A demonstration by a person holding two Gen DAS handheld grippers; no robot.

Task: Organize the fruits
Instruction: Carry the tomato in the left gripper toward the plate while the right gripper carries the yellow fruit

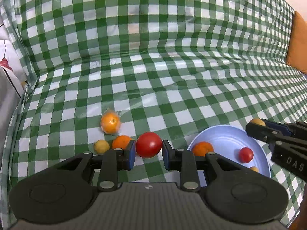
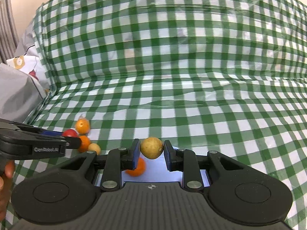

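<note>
While the left tongs (image 1: 149, 151) are clamping a large red tomato (image 1: 149, 144) at the lower middle of the left wrist view, the right tongs (image 2: 151, 154) are gripping a tan round fruit (image 2: 151, 147) between their blue pads at the lower middle of the right wrist view. Lying on the green checked cloth (image 1: 153, 72) to the left of the tomato are a wrapped orange (image 1: 110, 122), a bare orange (image 1: 122, 142) and a small yellow fruit (image 1: 101, 146), close together. Sitting at the lower right of the left wrist view, a pale blue plate (image 1: 226, 136) is holding an orange (image 1: 202, 148), a small red tomato (image 1: 246, 154) and a partly hidden yellow fruit (image 1: 254, 169).
</note>
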